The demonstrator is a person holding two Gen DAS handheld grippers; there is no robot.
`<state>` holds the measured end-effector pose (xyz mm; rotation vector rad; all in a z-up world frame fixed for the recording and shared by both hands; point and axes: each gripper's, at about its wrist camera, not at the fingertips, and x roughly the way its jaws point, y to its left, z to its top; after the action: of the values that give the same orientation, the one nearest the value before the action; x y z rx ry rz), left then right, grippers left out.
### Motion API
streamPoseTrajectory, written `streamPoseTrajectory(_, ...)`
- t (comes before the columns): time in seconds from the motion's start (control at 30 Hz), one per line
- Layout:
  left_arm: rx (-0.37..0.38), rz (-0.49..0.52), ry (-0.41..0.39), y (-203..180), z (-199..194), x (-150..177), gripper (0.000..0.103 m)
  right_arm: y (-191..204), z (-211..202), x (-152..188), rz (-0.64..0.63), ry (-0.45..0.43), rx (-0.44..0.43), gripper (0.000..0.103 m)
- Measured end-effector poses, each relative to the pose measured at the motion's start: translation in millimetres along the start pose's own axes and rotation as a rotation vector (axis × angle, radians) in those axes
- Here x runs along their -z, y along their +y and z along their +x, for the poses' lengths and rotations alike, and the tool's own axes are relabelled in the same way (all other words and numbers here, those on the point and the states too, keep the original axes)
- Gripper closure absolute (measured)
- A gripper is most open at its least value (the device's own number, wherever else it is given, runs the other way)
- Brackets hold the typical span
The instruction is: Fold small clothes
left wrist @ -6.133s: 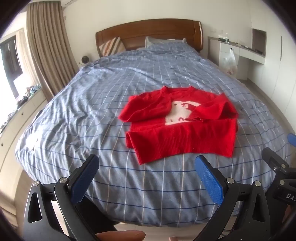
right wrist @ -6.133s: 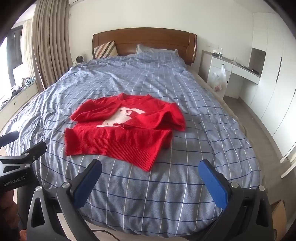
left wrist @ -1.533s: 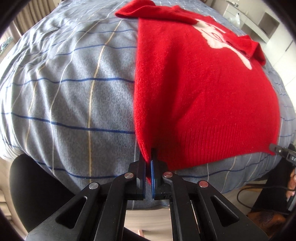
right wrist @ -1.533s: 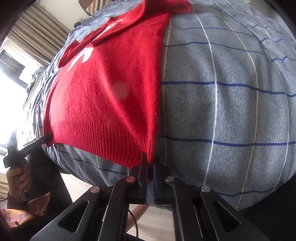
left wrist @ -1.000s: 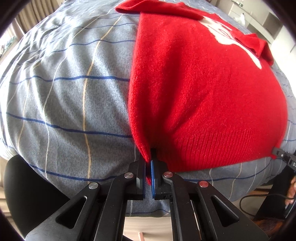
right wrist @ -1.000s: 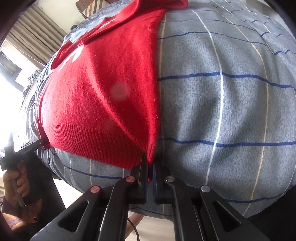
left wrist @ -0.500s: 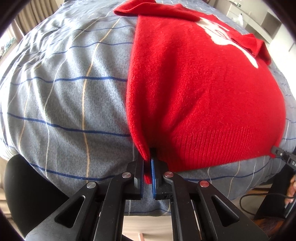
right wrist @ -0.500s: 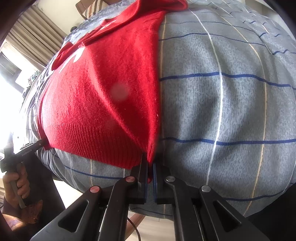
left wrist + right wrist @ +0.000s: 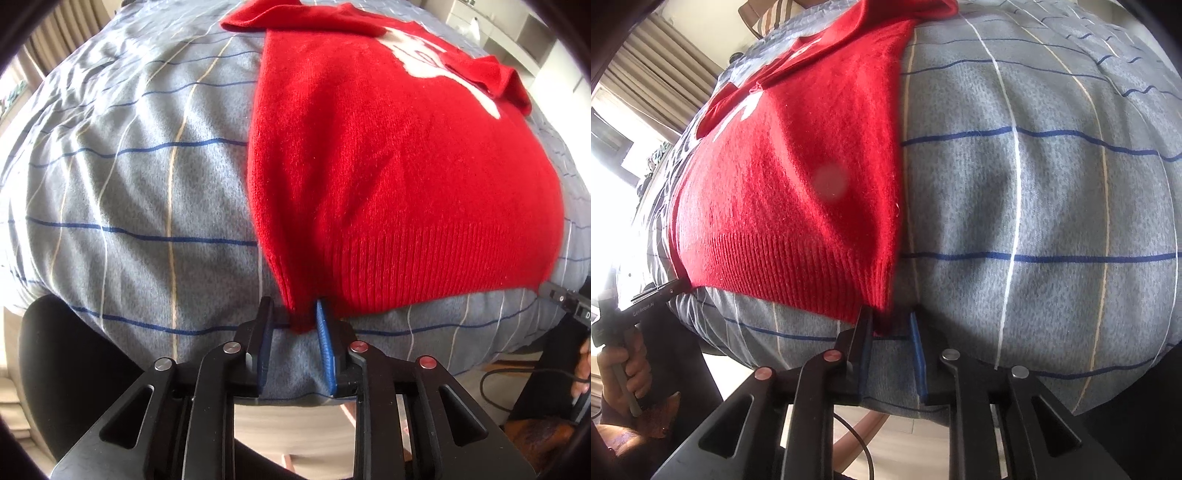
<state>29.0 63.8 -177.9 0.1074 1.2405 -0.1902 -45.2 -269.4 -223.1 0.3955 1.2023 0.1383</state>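
A small red knit sweater [image 9: 388, 155] with a white picture lies flat on the blue-grey checked bedspread [image 9: 129, 177], its ribbed hem at the bed's near edge. My left gripper [image 9: 294, 314] is open, its blue pads either side of the hem's left corner. My right gripper [image 9: 891, 320] is open too, at the hem's right corner; the sweater [image 9: 798, 192] fills the left of that view. Each corner lies loose between the jaws. The sleeves are folded in over the chest.
The bed's front edge drops off just under both grippers, with wooden floor [image 9: 295, 424] below. The other gripper shows at each view's side, with the hand [image 9: 624, 369] holding it. Curtains [image 9: 657, 70] hang at the far left.
Both grippers were shut on the hem corners half a second ago; now both have opened and let the corners go. The sweater has stayed stretched flat near the bed's edge.
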Motion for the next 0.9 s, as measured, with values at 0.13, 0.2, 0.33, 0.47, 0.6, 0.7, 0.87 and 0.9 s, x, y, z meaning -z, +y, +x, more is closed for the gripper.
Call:
streamPoseTrajectory(0.13, -0.063, 0.050, -0.030, -2, -30, 12, 0.075, -8, -14, 5, -0.003, 0.044, 0.019, 0.077)
streamPoseTrajectory(0.2, -0.081, 0.051, -0.084, 1, -54, 13, 0.068, -14, -34, 3, -0.031, 0.024, 0.078, 0.074)
streamPoseTrajectory(0.33, -0.129, 0.002, -0.237, 13, -95, 7, 0.048, -14, -83, -26, -0.142, -0.100, 0.208, 0.061)
streamPoseTrajectory(0.47, -0.138, -0.084, -0.346, 26, -103, -7, 0.047, 32, -102, -82, -0.327, -0.199, 0.192, 0.054)
streamPoseTrajectory(0.6, -0.097, -0.189, -0.362, 41, -87, -17, 0.047, 113, -76, -125, -0.621, -0.248, 0.053, 0.037)
streamPoseTrajectory(0.7, -0.071, -0.244, -0.338, 51, -71, -18, 0.047, 160, -34, -144, -0.777, -0.232, 0.046, 0.037)
streamPoseTrajectory(0.87, -0.100, -0.310, -0.289, 65, -47, -4, 0.048, 167, 38, -178, -0.756, -0.139, 0.075, 0.069)
streamPoseTrajectory(0.9, -0.074, -0.339, -0.275, 71, -45, -4, 0.048, 156, 44, -184, -0.718, -0.101, 0.063, 0.087)
